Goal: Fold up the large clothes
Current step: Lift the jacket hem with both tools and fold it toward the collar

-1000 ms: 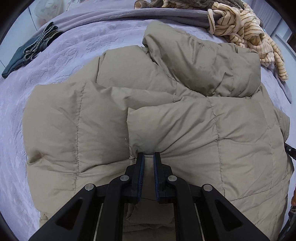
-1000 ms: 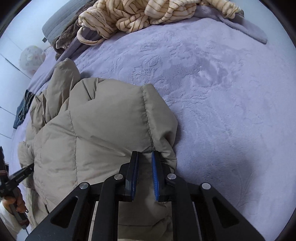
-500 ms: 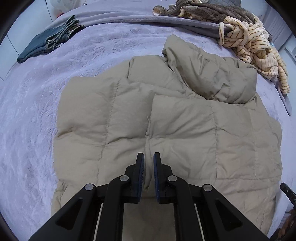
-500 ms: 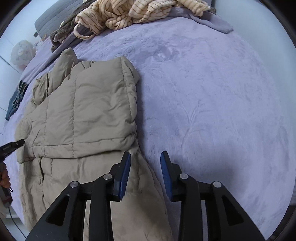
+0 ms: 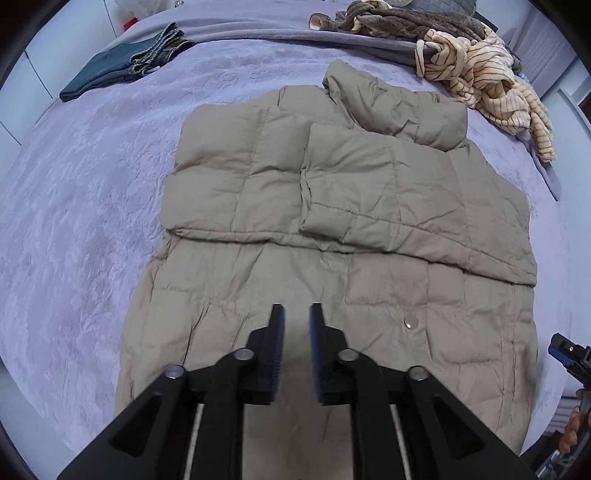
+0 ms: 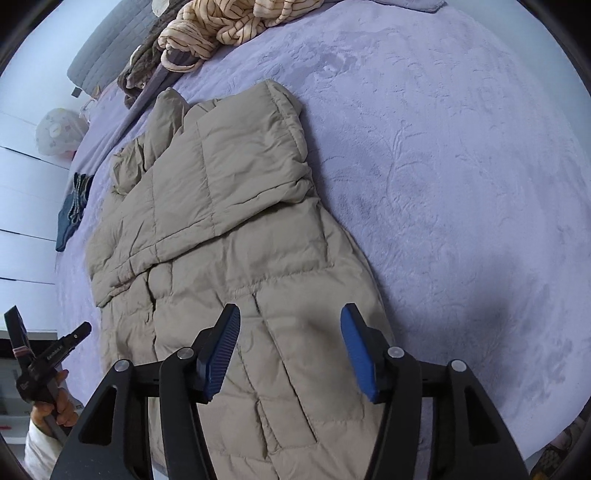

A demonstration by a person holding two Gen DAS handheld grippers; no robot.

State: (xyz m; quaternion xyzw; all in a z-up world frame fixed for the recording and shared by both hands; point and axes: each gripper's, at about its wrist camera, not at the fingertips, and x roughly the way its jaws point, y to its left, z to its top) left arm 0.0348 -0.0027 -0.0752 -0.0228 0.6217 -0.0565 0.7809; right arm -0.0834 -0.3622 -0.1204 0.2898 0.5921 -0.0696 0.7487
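A tan puffer jacket (image 5: 332, 229) lies flat on the lilac bed, both sleeves folded across its chest; it also shows in the right wrist view (image 6: 221, 229). My left gripper (image 5: 295, 314) hovers above the jacket's lower part with its jaws a narrow gap apart, holding nothing. My right gripper (image 6: 290, 317) is wide open and empty above the jacket's lower right side. The right gripper's tip shows at the edge of the left wrist view (image 5: 569, 354), and the left gripper shows at the left of the right wrist view (image 6: 48, 354).
The lilac bedspread (image 6: 461, 184) stretches wide to the jacket's right. Folded jeans (image 5: 125, 62) lie at the far left. A striped cream garment (image 5: 491, 74) and a brown one (image 5: 399, 22) are heaped at the head of the bed.
Both grippers let go of the jacket's folded part and pulled back toward its hem. The right gripper opened wide. The folded sleeves now rest flat on the chest.
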